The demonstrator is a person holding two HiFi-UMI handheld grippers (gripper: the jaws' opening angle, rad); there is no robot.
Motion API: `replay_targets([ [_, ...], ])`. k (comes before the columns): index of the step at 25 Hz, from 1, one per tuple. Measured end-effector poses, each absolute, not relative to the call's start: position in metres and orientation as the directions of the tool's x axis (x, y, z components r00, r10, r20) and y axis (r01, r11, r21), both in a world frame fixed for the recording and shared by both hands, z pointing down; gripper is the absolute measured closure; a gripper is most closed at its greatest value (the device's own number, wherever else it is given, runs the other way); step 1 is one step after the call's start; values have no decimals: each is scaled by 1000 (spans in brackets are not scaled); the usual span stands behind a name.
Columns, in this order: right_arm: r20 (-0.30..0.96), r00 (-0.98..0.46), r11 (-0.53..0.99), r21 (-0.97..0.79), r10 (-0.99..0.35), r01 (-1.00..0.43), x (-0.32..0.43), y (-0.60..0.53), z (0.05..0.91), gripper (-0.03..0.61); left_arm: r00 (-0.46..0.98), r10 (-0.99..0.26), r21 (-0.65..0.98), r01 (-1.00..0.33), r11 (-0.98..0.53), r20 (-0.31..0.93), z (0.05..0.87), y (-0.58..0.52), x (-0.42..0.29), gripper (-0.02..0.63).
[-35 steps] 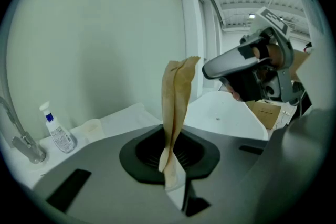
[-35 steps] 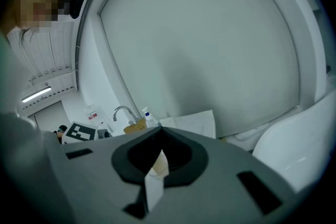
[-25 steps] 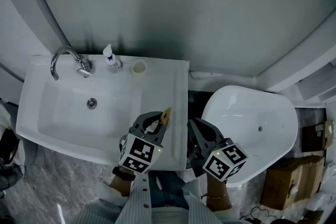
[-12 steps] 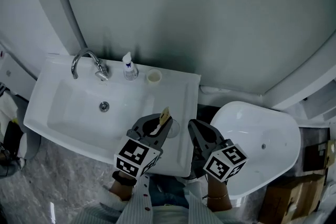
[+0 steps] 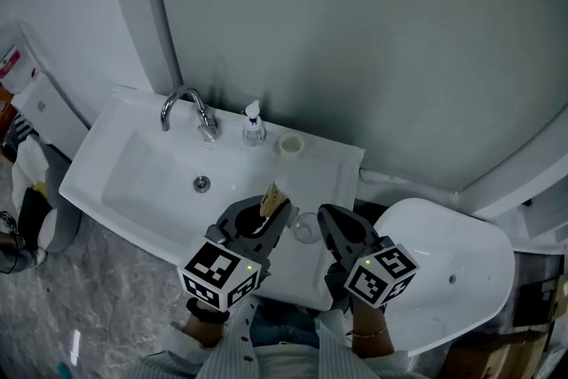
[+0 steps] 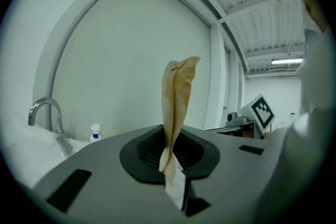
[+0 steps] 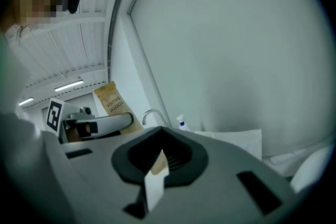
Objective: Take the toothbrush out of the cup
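A brown paper toothbrush packet (image 5: 269, 201) stands upright in my left gripper (image 5: 266, 219), which is shut on its lower end. In the left gripper view the packet (image 6: 176, 97) rises straight from the closed jaws of the left gripper (image 6: 170, 161). My right gripper (image 5: 334, 228) is beside it, over the basin's front right corner. Its jaws look shut on a small scrap of brown paper (image 7: 160, 163). A clear cup (image 5: 304, 232) stands on the sink ledge between the two grippers. A small white cup (image 5: 290, 144) stands by the wall.
The white sink (image 5: 133, 182) has a chrome faucet (image 5: 186, 106) and a soap bottle (image 5: 254, 127) along its back edge. A white toilet (image 5: 448, 275) is on the right. The wall panel rises close behind. Bags lie on the floor at the left.
Both grippers have risen above the sink's front edge, the left still shut on the packet. The view has swung, so the sink now lies further right in the picture.
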State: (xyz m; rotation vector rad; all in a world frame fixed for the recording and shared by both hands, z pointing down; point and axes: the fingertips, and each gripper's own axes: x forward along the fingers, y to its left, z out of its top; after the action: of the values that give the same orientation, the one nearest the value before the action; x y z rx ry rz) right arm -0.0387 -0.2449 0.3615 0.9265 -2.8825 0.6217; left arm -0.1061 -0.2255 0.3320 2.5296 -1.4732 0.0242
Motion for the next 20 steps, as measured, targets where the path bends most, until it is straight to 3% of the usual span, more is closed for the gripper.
replay_targets([
  [20,175,-882,839,-274,-438,-471,-71,-236,345,568,428,-901,184,-893,-410,70,311,-204,-134,575],
])
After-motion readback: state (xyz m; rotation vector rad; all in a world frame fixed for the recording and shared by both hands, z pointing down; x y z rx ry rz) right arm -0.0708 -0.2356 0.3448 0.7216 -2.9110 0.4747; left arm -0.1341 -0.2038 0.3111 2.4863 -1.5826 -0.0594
